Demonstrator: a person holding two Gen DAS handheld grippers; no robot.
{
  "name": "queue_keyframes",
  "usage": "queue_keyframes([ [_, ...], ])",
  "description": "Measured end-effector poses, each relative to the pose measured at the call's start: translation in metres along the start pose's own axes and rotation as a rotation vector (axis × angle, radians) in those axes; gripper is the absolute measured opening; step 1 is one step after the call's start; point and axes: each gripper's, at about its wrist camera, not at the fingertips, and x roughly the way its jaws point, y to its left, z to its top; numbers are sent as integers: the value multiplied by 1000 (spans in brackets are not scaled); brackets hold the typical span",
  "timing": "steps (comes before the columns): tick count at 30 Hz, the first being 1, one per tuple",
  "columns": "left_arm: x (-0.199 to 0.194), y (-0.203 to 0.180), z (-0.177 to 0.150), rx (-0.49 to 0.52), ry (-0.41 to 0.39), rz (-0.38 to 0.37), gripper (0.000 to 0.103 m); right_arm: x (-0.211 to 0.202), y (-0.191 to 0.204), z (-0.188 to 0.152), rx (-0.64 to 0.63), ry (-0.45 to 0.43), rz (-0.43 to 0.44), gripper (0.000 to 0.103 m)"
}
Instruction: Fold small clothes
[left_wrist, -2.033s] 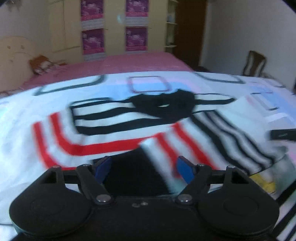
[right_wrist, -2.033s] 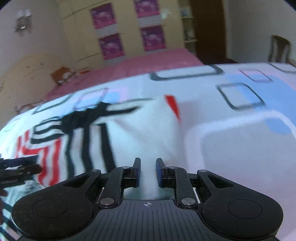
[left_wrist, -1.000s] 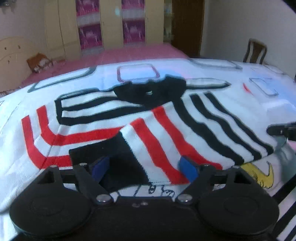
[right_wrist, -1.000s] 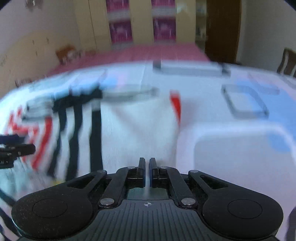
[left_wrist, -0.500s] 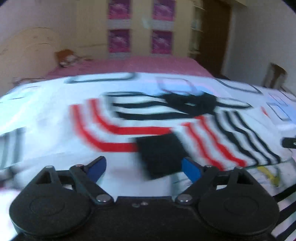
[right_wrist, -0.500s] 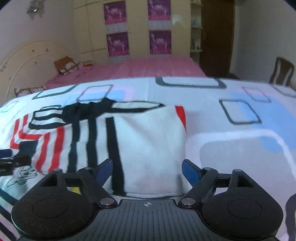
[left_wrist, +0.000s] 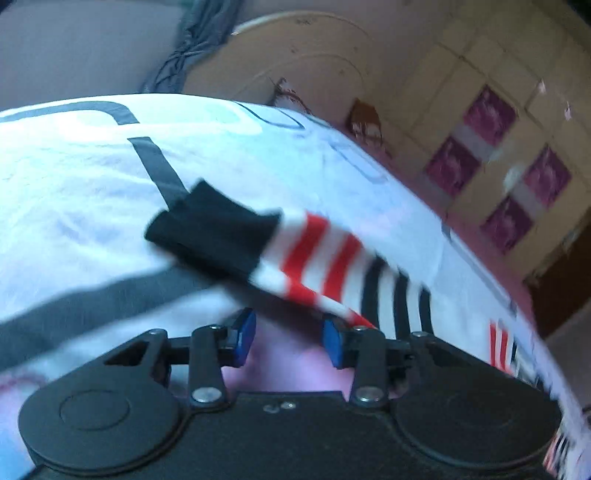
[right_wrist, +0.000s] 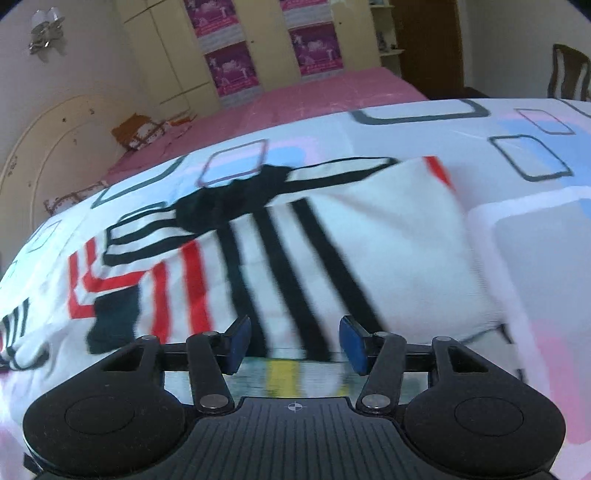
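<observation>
The striped shirt (right_wrist: 280, 254) lay flat on the patterned bedsheet (right_wrist: 535, 236), its black collar toward the far pink bed, its hem toward the right gripper (right_wrist: 293, 343), stripes running lengthwise. One sleeve with a black cuff (left_wrist: 210, 225) stretched sideways across the sheet. The right gripper's jaws, just closing, stood apart over the hem, pressing nothing. The left gripper (left_wrist: 284, 339), also narrowing, stood open by the sleeve's edge.

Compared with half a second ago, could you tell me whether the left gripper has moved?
Yes. The left gripper has swung left and rolled: the wardrobe posters, formerly top centre and upright, now sit tilted at the right. Its jaws have just been closing, nothing between them.
</observation>
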Motion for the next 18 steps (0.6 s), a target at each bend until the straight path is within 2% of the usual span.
queue_keyframes([
  [5, 7, 31, 13, -241, -15, -86, 39, -1, 14, 3, -6, -13, -15, 54],
  [8, -8, 45, 1, -320, -20, -167, 56, -2, 14, 4, 0, -19, -37, 54],
  [10, -23, 45, -13, -339, -48, -208, 81, -4, 10, 3, 11, -21, -48, 54],
  [11, -30, 44, -20, -336, -59, -214, 84, -5, 8, 3, 17, -22, -53, 54],
  [14, -22, 43, -15, -321, -52, -207, 84, -3, 2, 1, 39, -16, -59, 54],
  [15, -15, 44, -11, -333, -57, -207, 82, -1, 1, 1, 46, -13, -62, 54],
  [17, -1, 42, 1, -329, -62, -175, 72, -1, -2, -1, 67, -8, -63, 54],
  [18, 4, 43, 5, -322, -64, -150, 59, -1, -3, -1, 74, -9, -60, 54],
])
